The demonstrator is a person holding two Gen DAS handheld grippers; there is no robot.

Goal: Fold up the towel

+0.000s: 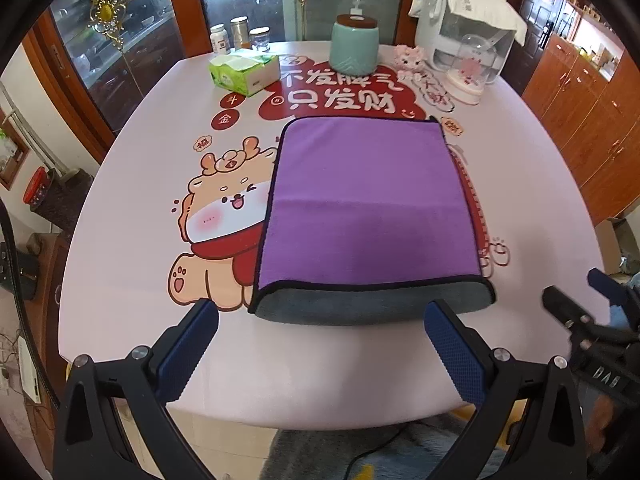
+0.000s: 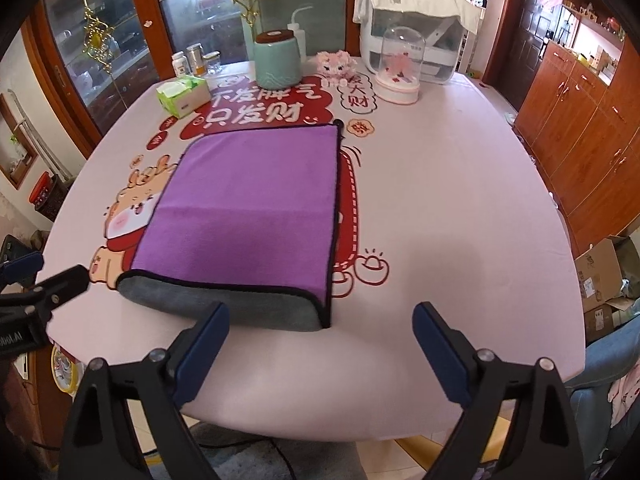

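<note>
Lying folded on the pink tabletop (image 1: 120,260), the purple towel (image 1: 368,208) is showing its grey underside nearest both claws; left claw (image 1: 320,344) and right claw (image 2: 320,344) are hovering spread wide, holding nothing.

Left gripper (image 1: 320,312) and right gripper (image 2: 320,314), jaws wide apart, empty.

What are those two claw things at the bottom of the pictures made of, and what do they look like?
Each is a handheld tool. The left gripper and right gripper match: angular black frames, silver screw heads at the joints, two flat fingers faced with blue dimpled pads. White lettering marks the side of each body.
</note>
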